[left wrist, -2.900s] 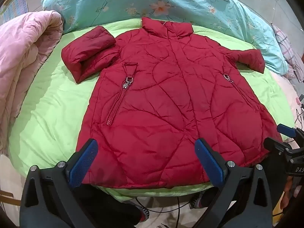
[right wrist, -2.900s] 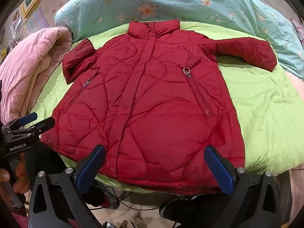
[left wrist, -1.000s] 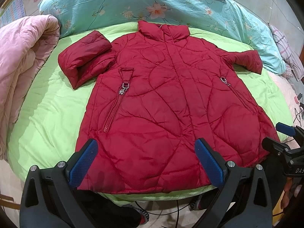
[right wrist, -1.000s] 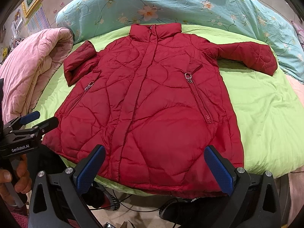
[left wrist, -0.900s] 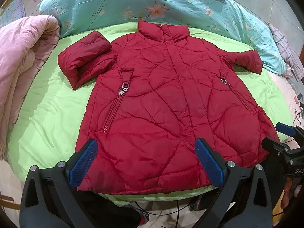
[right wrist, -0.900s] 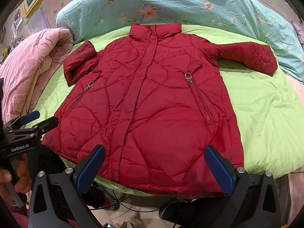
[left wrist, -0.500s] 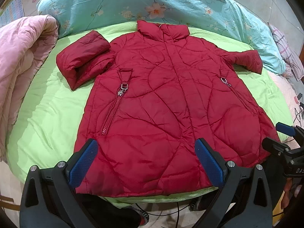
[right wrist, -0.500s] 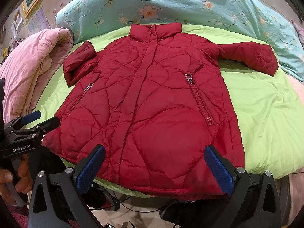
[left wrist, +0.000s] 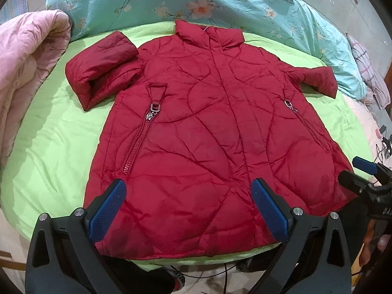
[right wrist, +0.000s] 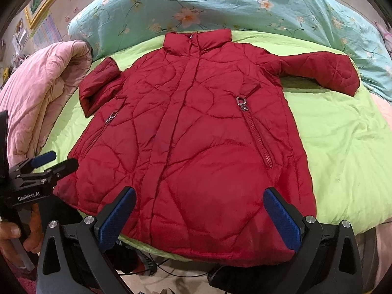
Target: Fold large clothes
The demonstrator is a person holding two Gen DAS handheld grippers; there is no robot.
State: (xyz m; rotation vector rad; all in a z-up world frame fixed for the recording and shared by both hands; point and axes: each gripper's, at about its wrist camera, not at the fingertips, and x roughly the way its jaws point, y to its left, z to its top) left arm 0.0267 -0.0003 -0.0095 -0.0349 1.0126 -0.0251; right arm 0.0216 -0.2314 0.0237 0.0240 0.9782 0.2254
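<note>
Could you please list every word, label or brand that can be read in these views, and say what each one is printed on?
"GenRobot.AI": white lettering on the black body of the left gripper, seen in the right wrist view.
"DAS": the start of a white word on the black body of the right gripper, cut off by the edge of the left wrist view.
Wall chart beside the framed picture: its print is too small to read.
Red jacket: no readable label.

Red quilted coat [left wrist: 208, 132] lies flat on green bedspread [left wrist: 54, 142].

pink quilt [left wrist: 27, 56] cut off left
</note>
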